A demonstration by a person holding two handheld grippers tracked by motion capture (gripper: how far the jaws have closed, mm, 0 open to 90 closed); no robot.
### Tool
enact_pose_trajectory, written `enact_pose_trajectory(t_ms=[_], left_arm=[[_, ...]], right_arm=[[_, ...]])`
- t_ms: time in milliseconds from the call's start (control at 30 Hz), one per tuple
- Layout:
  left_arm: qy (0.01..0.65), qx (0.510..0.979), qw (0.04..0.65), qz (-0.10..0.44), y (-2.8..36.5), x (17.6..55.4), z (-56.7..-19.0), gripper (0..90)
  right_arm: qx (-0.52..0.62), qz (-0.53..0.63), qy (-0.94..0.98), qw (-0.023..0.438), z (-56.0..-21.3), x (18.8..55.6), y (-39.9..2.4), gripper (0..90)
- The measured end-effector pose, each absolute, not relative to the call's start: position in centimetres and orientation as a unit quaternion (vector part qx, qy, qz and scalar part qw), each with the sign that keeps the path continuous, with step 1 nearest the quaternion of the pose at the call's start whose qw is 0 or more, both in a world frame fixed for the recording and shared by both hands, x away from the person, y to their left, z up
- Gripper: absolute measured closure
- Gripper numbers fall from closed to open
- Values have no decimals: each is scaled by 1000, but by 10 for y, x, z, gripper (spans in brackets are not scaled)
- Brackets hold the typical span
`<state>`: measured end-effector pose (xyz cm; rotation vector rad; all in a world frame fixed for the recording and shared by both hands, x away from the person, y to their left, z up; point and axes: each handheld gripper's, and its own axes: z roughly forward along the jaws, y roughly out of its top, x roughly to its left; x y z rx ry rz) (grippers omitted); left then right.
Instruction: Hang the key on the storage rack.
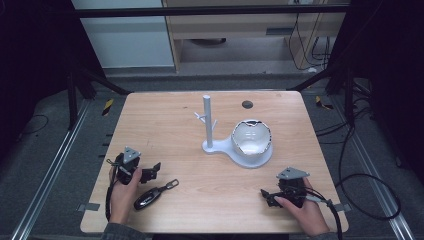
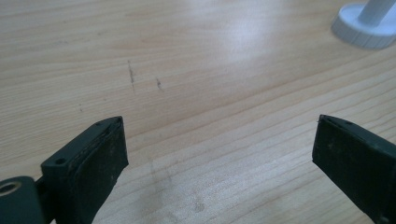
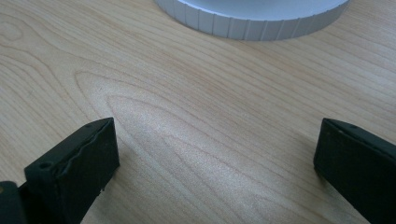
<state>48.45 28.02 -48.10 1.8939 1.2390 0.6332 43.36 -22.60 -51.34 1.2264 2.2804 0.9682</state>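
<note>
From the high view, a pale wooden table (image 1: pixel 165 130) stands on a dark grey floor (image 1: pixel 45 150), with metal rails along both sides and black cables trailing at the right. Behind it are a white panel and a light wooden cabinet. The left gripper (image 1: pixel 150 173) rests near the table's front left edge, held in the person's left hand (image 1: pixel 122 192); a black car key (image 1: pixel 150 196) lies just beside it, toward the front, apart from the jaws. The right gripper (image 1: pixel 267 196) sits at the front right, held in the right hand (image 1: pixel 302 212). A white stand (image 1: pixel 209 127) with a post and a round base dish rises near the middle — a cracked white bowl (image 1: pixel 251 137) sits in that dish.

In the left gripper view, the jaws stand wide apart over bare wood grain with a few dark scuffs; the stand's base shows at the top right.

In the right gripper view, the jaws are likewise spread — nothing between them, the ribbed white rim of the stand just ahead.
</note>
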Motion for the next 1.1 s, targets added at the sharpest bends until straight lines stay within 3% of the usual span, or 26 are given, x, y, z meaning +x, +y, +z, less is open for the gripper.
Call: enact_pose_trajectory(t_ms=[33, 67, 333, 567, 633, 733, 967, 1100], left_arm=[[480, 751, 391, 230, 283, 481, -478, 47], [481, 747, 403, 218, 284, 479, -477, 119], [488, 731, 423, 220, 289, 467, -467, 61], [447, 760, 415, 224, 274, 455, -450, 48], [426, 791, 386, 212, 263, 458, -445, 104], [415, 810, 357, 209, 257, 461, -441, 101], [380, 873, 275, 131, 239, 462, -422, 90], [386, 884, 244, 104, 239, 463, -421, 105]], right_arm=[[436, 344, 810, 188, -513, 434, -226, 5], [436, 344, 810, 188, -513, 434, -226, 5], [436, 344, 810, 188, -513, 434, -226, 5], [438, 343, 809, 189, -513, 433, -226, 5], [438, 343, 809, 189, -513, 433, -226, 5], [438, 344, 809, 189, -513, 433, -226, 5], [433, 344, 812, 188, -513, 434, -226, 4], [431, 345, 813, 187, -513, 435, -227, 5]])
